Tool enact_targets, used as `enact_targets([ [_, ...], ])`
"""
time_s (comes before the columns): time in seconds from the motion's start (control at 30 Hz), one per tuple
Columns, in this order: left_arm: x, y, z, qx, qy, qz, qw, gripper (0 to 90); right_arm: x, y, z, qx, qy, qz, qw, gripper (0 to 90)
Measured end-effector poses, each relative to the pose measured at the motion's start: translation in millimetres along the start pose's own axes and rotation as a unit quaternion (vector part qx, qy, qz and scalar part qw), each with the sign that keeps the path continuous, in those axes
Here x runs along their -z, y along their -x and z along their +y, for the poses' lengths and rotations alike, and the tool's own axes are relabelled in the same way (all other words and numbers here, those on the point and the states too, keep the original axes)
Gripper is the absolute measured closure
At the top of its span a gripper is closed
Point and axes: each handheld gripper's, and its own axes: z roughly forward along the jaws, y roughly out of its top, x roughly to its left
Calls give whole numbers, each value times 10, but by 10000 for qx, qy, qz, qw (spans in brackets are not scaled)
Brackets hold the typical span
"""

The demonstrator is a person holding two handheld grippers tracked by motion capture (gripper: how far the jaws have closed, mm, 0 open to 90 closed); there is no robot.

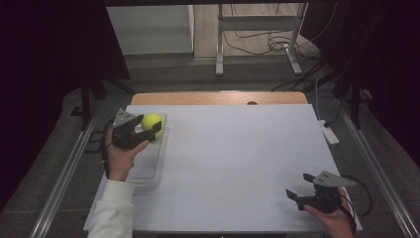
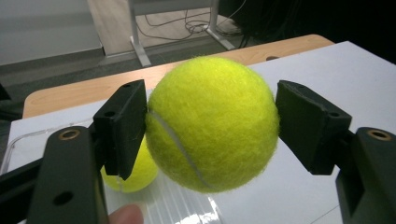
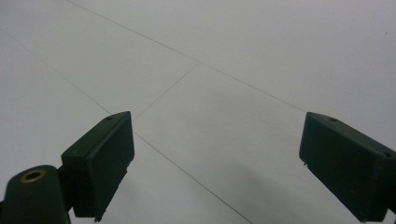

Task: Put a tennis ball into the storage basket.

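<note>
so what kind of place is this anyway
Probably a lab or recording workspace: a white table ringed by dark curtains, loose cables on the floor beyond, and a metal stand.

Left gripper clamped, right gripper agape

In the left gripper view, the held tennis ball is covering most of a second yellow ball lying behind it in the clear tray, whose far end is running off the picture's edge. In the high view, the left claw is hiding that ball's lower side.
</note>
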Motion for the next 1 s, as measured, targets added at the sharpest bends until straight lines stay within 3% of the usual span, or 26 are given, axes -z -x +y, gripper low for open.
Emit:
enact_targets([
  [0.67, 69, -202, -142, 156, -268, 315, 9990, 285, -13, -2, 3, 8, -22, 15, 10000, 106],
  [1.0, 81, -256, -185, 215, -402, 352, 9983, 284, -15, 0, 3, 9, -24, 9, 10000, 107],
])
